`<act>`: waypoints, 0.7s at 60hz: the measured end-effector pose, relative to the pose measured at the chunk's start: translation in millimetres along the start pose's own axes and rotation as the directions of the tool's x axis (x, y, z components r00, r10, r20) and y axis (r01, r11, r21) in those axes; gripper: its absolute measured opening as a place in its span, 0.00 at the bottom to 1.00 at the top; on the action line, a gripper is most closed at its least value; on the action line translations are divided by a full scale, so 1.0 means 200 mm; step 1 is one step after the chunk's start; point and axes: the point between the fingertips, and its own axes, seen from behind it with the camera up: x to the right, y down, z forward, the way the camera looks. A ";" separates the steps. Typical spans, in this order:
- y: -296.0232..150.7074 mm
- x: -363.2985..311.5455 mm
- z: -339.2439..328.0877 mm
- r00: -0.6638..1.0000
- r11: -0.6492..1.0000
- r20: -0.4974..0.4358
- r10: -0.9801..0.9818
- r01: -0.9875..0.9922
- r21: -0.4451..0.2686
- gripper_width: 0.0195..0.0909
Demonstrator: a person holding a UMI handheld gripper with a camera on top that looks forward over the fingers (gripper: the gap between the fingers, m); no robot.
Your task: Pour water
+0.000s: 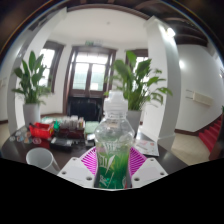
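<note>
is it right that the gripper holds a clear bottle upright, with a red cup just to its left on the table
Not quite: the cup is white, not red. The gripper view shows it. The rest stands: the gripper holds the clear bottle upright between its pads, and the cup sits just to its left on the table.

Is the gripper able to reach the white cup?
Probably yes. The gripper holds a bottle between its fingers, and the cup stands close beside it on the table, nothing between.
</note>
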 end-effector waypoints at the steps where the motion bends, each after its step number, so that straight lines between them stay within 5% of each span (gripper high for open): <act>1: -0.01 0.01 -0.01 1.000 0.999 -0.001 0.022 -0.022 0.025 0.25; 15: 0.00 0.01 -0.02 0.997 0.997 0.046 0.063 -0.065 0.047 0.27; 23: 0.00 0.01 -0.03 0.997 0.997 0.033 0.066 -0.068 0.039 0.44; 30: 0.07 -0.01 -0.11 0.999 0.999 0.044 0.029 -0.028 -0.027 0.80; 42: 0.01 -0.12 -0.47 0.989 0.996 0.117 0.090 -0.090 -0.004 0.81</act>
